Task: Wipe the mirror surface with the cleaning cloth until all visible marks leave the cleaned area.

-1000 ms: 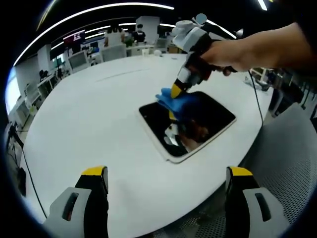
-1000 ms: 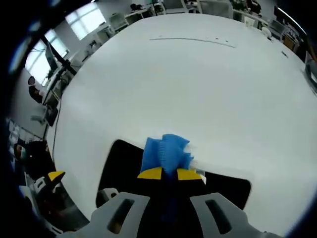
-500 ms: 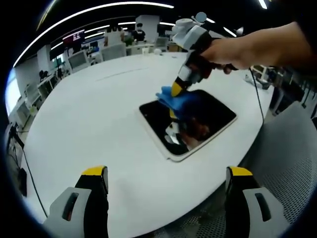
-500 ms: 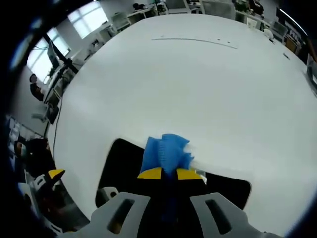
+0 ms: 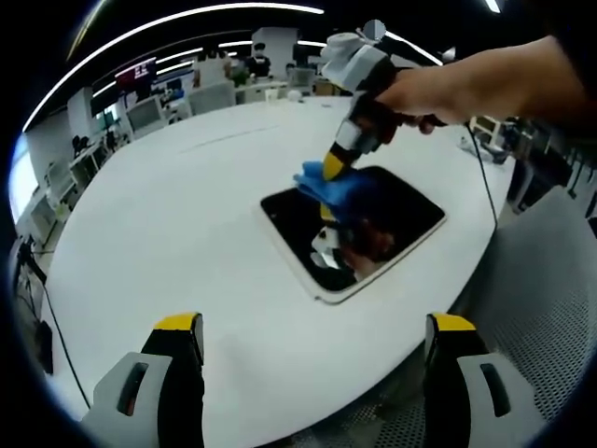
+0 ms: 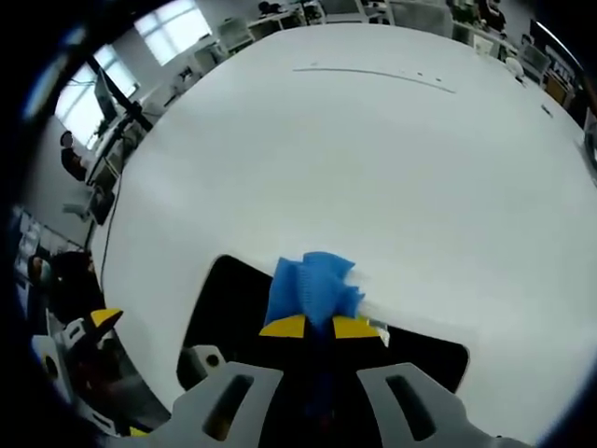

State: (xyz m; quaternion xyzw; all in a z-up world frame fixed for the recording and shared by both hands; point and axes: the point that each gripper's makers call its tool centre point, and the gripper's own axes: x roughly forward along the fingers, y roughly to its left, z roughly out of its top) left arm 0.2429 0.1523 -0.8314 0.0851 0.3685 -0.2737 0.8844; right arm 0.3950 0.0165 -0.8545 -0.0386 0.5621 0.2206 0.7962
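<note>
Lying flat on the white surface [image 5: 168, 252], the mirror [image 5: 353, 229] sits near the edge closest to the left claw's camera, dark glass in a pale rounded frame, with reflections of the right claw and a hand visible in it. Cloth [image 5: 328, 184] is blue, bunched, pressed on the mirror's far-left corner area, partly over the frame. Right claw [image 5: 328, 171] has its yellow-tipped jaws closed tight on the cloth, angled down onto the glass; a hand [image 5: 431, 91] grips its body from the right. In the right gripper view the cloth [image 6: 312, 287] fans out just past the pinched yellow tips of that claw [image 6: 319, 327], sitting across the mirror [image 6: 233, 303] frame where dark glass meets the white surface [image 6: 373, 159]. Marks on the glass: cannot tell, too dark and full of reflections. Left claw [image 5: 312, 347] hangs well back from the mirror, above the near edge of the surface, jaws spread wide, holding nothing. Desks, chairs and monitors stand in the background beyond the surface; grey carpet floor [image 5: 546, 299] at right.
</note>
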